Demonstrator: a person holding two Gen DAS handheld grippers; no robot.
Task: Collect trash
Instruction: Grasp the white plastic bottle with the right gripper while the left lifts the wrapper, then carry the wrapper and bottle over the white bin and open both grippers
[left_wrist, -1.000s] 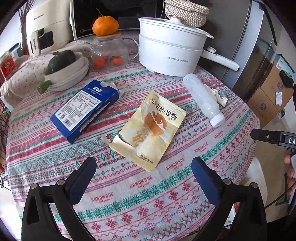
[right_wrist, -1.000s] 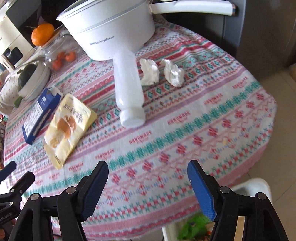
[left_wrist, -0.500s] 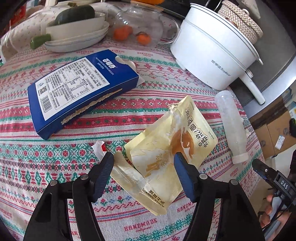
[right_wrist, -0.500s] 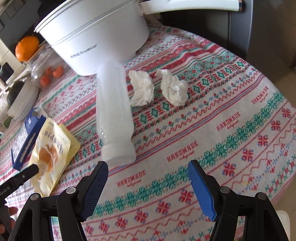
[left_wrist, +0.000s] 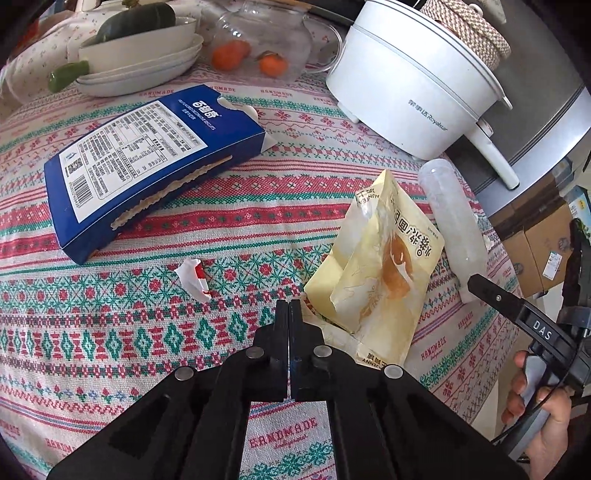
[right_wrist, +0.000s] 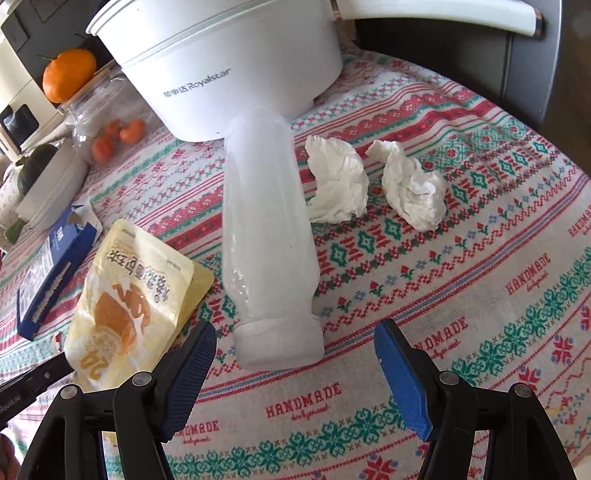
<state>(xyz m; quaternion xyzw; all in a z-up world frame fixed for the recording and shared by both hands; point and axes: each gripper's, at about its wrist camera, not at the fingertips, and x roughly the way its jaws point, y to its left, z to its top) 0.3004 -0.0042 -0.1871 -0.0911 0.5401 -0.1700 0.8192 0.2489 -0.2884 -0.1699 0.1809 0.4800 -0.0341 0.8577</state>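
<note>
A yellow snack packet (left_wrist: 384, 266) lies crumpled on the patterned tablecloth (left_wrist: 110, 332), its far part raised. My left gripper (left_wrist: 289, 306) is shut, its jaws pressed together on the packet's torn near edge. A frosted white plastic bottle (right_wrist: 266, 236) lies on its side, cap end toward me. My right gripper (right_wrist: 295, 332) is open, its blue pads standing on either side of the cap without touching it. Two crumpled white tissues (right_wrist: 340, 181) (right_wrist: 413, 192) lie right of the bottle. A blue carton (left_wrist: 147, 155) and a small red-and-white scrap (left_wrist: 194, 277) lie to the left.
A white electric pot (left_wrist: 406, 81) stands behind the bottle, its handle sticking out past the table edge. A glass jar of tangerines (left_wrist: 258, 44) and a stack of dishes with a green squash (left_wrist: 140, 48) sit at the back. Cardboard boxes (left_wrist: 535, 251) stand on the floor to the right.
My left gripper came down over the yellow packet and its jaws closed on the near edge, crumpling the packet upward. My right gripper moved in toward the bottle's cap, staying open.
</note>
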